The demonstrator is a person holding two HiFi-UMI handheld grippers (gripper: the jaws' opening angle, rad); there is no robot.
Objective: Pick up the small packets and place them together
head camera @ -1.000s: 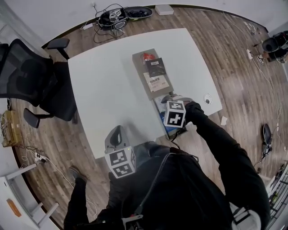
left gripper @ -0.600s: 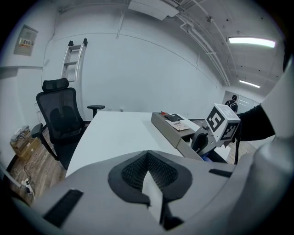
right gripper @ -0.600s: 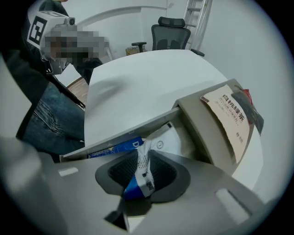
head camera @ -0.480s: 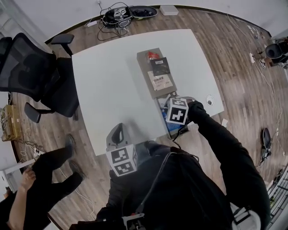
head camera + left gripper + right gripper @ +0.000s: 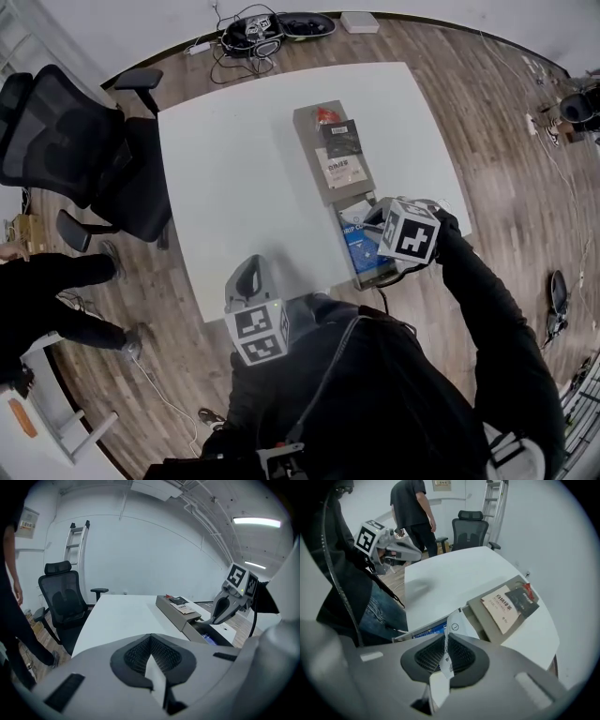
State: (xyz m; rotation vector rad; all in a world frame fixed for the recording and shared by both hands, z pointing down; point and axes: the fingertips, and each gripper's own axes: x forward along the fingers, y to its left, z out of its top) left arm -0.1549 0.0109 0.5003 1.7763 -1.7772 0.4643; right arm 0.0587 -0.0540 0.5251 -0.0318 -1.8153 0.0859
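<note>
White packet pinched by just-closing right claw.

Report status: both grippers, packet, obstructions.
Right gripper just closed on white packet, above box. Left gripper shut, empty. Nothing in the way.

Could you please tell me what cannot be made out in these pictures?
- Right gripper view: the packet stands edge-on in the right gripper, whose jaws have just been closing on it, so its print is unreadable.
- Head view: how many blue packets lie in the box; that gripper covers part.
- Head view: print on the tan packet; too small.
</note>
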